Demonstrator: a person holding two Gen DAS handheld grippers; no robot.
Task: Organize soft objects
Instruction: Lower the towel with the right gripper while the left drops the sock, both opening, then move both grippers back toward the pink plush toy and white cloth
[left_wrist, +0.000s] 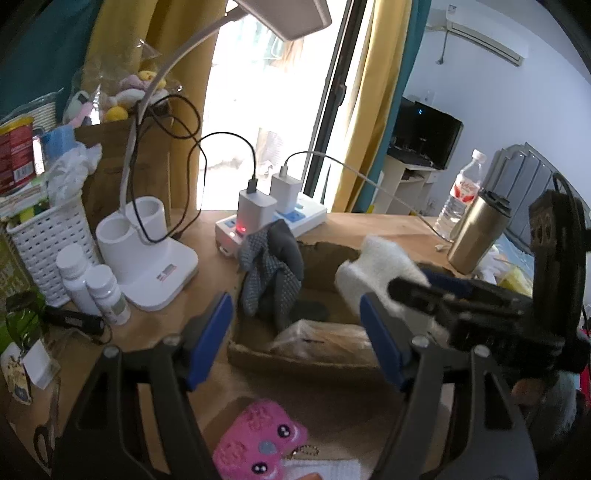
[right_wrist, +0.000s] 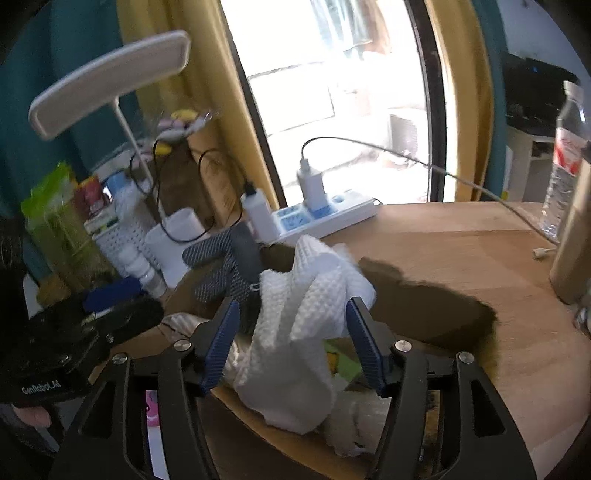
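Observation:
A brown cardboard box (left_wrist: 325, 254) sits mid-table. A grey dotted glove (left_wrist: 271, 273) hangs over its far left rim. My left gripper (left_wrist: 295, 328) is open above the box's near left corner, with nothing between its blue pads. A white waffle cloth (right_wrist: 306, 295) drapes over the box's rim (right_wrist: 424, 306), and my right gripper (right_wrist: 291, 314) is open around it, pads apart from the fabric. In the left wrist view that cloth (left_wrist: 369, 266) lies just past the right gripper's tips (left_wrist: 417, 284). A pink plush (left_wrist: 258, 443) lies near the front edge.
A white desk lamp (left_wrist: 147, 266), pill bottles (left_wrist: 92, 280) and a white basket (left_wrist: 44, 236) crowd the left. A power strip with chargers (left_wrist: 273, 218) lies behind the box. On the right stand a metal tumbler (left_wrist: 476, 232) and a water bottle (left_wrist: 461, 192).

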